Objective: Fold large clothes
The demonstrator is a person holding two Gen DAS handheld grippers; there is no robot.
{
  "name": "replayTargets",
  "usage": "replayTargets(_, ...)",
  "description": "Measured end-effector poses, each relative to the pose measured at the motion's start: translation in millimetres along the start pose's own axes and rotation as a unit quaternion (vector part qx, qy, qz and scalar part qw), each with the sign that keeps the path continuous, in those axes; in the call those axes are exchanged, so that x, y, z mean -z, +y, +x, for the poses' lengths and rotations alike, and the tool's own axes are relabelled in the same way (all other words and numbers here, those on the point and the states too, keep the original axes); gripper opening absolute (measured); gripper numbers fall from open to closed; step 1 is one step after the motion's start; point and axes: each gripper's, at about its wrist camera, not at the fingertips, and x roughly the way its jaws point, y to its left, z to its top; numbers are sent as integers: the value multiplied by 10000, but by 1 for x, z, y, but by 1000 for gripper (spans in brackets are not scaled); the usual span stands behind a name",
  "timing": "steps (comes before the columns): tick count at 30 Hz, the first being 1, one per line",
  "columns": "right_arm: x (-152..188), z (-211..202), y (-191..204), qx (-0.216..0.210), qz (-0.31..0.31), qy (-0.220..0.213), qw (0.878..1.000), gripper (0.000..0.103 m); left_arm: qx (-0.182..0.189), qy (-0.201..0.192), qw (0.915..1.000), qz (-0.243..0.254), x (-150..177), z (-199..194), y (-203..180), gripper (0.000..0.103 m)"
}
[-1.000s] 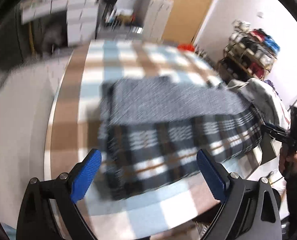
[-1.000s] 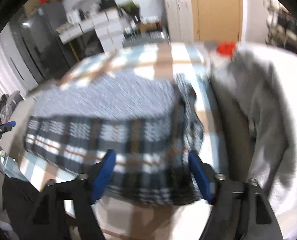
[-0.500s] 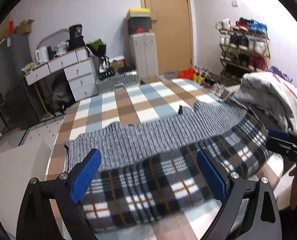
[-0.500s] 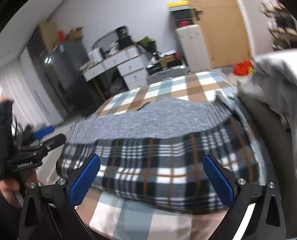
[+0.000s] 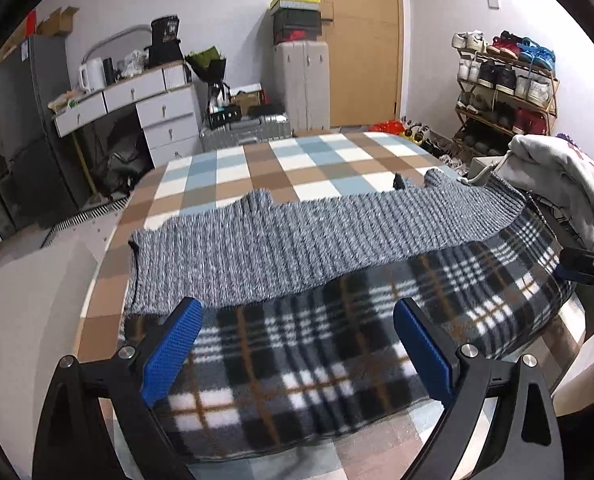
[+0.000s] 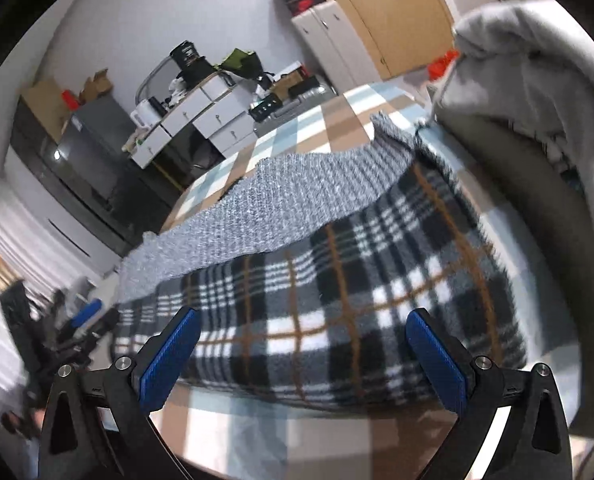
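Both grippers wide, nothing held; garment folded on table
Plaid garment (image 5: 337, 344) lies flat on checked table (image 5: 281, 168), grey knit layer (image 5: 317, 240) over far half. L gripper (image 5: 297, 356) & R gripper (image 6: 303, 356) hover at near edge, fingers apart, clear of cloth. Grey clothes pile (image 6: 537, 80) at R
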Motion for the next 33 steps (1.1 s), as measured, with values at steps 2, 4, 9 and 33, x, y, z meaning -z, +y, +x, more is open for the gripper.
replayTargets(2, 3, -2, -7, -214, 272, 80, 9994, 103, 101, 105, 9999, -75, 1, 1, 2, 94)
replayTargets(4, 5, -5, -12, -291, 476, 74, 9984, 103, 145, 256, 9995, -110, 2, 3, -1, 94)
replayTargets(9, 13, -14, -26, -428, 1105, 132, 9929, 103, 191, 533, 9984, -37, 5, 10, -15, 94)
replayTargets(33, 8, 5, -63, 195, 1888, 324, 9813, 103, 623, 1458, 9873, -136, 8, 35, -45, 94)
